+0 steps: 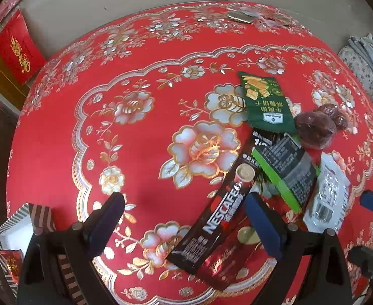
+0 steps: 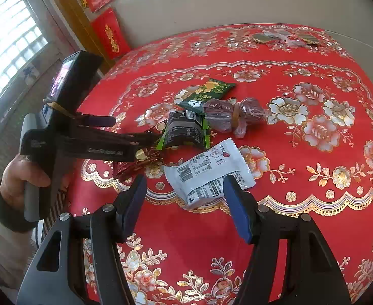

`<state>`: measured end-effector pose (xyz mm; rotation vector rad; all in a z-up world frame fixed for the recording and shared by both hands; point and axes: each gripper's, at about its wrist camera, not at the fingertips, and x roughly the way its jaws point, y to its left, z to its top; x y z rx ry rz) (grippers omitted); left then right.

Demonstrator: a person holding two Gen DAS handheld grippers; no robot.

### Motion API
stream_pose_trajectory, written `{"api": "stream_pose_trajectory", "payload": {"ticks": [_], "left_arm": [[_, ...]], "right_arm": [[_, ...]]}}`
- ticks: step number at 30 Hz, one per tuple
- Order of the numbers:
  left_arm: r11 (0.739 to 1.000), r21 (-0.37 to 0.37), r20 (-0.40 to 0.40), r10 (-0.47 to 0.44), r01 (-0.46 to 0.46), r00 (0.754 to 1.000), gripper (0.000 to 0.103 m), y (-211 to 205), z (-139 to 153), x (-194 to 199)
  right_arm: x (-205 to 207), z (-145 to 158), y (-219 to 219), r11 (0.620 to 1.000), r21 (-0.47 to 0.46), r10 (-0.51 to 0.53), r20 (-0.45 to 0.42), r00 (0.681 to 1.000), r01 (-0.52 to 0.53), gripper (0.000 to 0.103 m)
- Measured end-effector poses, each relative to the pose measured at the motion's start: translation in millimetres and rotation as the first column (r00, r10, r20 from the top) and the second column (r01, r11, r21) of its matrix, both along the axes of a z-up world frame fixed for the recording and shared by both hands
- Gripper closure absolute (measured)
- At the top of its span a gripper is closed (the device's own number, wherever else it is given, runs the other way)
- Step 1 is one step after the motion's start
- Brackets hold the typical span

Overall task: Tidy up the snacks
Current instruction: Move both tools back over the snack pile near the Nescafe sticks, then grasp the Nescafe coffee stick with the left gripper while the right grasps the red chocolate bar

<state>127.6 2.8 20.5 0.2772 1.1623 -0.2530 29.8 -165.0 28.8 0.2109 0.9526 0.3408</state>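
The snacks lie in a loose cluster on the red flowered tablecloth (image 1: 148,50), and we see them from both wrists. Nearest our left gripper (image 1: 184,225), whose blue fingers stand spread wide, the Nescafé stick (image 1: 219,218) runs diagonally between the fingers, resting on a red foil packet (image 1: 227,261). We cannot tell whether either finger touches the stick. At the lower left edge of this view sits a striped box (image 1: 21,226) with a small red packet (image 1: 11,264) inside it.

In the right wrist view, our right gripper (image 2: 184,203) is also spread, its fingers flanking the near end of the white packet (image 2: 206,172) without clearly touching it. To the left, our left hand (image 2: 21,178) grips the handle of the left gripper.

Farther out lies the black packet with green edges (image 1: 285,165), partly over the stick's far end and just beside the white packet. Beyond it, the dark green cracker packet (image 1: 265,101) touches a clear bag of dark red dates (image 1: 316,127).

At the far rim of the table we make out a few flat foil-wrapped items (image 1: 239,16), too small to identify. Red paper decorations (image 2: 110,35) lean against the wall.
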Motion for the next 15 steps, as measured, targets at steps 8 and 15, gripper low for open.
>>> {"api": "stream_pose_trajectory", "payload": {"ticks": [8,15], "left_arm": [[0.996,0.056,0.017,0.075,-0.075,0.997,0.006,24,-1,6],[1.000,0.024,0.031,0.004,-0.005,1.000,0.007,19,4,10]], "right_arm": [[0,2,5,1.000,-0.001,0.014,0.010,1.000,-0.014,0.040],[1,1,17,0.999,-0.008,0.047,0.006,0.999,-0.047,0.040]]}}
